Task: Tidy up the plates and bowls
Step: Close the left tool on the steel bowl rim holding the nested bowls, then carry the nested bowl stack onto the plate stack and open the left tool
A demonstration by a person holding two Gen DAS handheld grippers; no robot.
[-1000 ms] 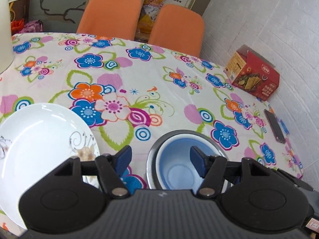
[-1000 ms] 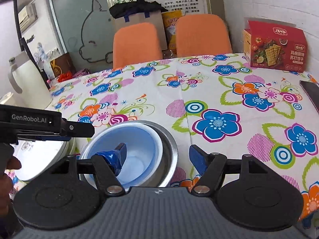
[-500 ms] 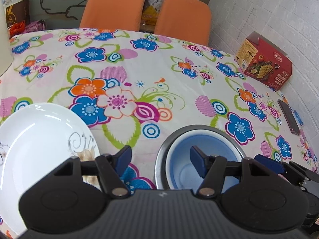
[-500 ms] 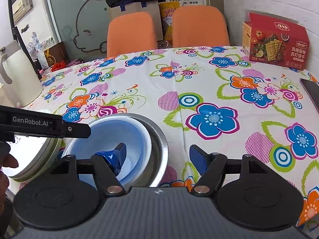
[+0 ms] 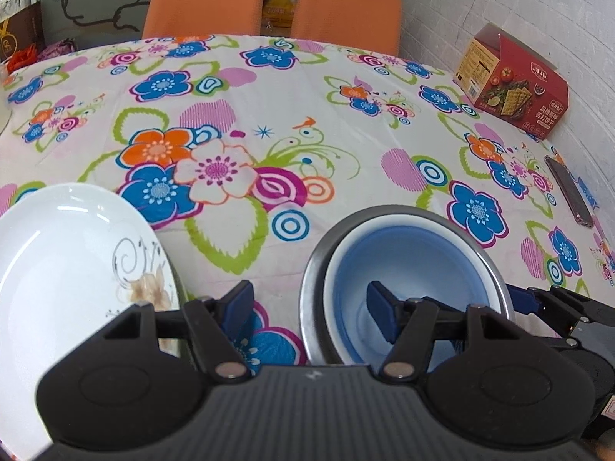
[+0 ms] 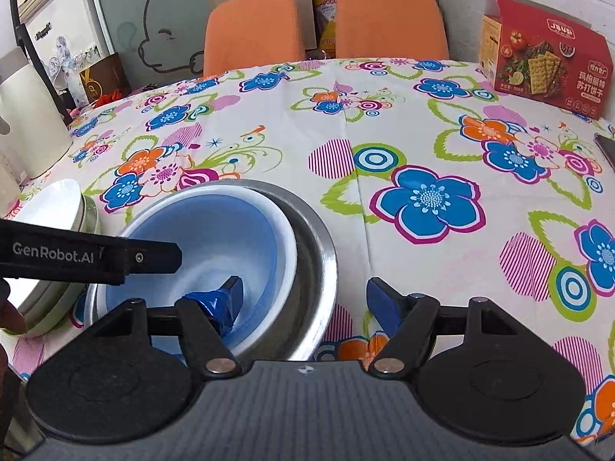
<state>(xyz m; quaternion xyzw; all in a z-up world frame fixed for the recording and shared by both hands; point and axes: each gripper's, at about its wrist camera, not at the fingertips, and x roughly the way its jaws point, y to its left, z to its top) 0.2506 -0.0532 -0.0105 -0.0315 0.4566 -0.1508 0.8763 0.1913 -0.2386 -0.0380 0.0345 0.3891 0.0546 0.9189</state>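
L tool [image 5: 309,309]: released, jaws spread wide, straddling the near-left rim of the steel bowl [image 5: 313,269]; one blue pad sits over the cloth, the other over the bowl's inside, neither clearly touching. R tool [image 6: 303,299]: also released, jaws wide, straddling the same steel bowl's right wall; its left pad hangs inside the blue bowl [image 6: 215,238], right pad outside over the cloth (contact w/ rim can't be judged). Blue bowl, white-rimmed, is nested in the steel bowl and leans toward its left side in the R wrist view. Just left of that stack: white plate [image 5: 65,269] w/ grey scroll and flower print; in the R wrist view it rests on top of another shallow dish. All on the counter [image 5: 326,123], covered by a floral cloth. Farther out: red cracker box [image 5: 511,84] at the far right by the brick wall, a dark phone [image 5: 570,192] lying flat nearer, two orange chairs [image 6: 253,30] behind the counter, a white kettle [image 6: 27,123] at the left edge.
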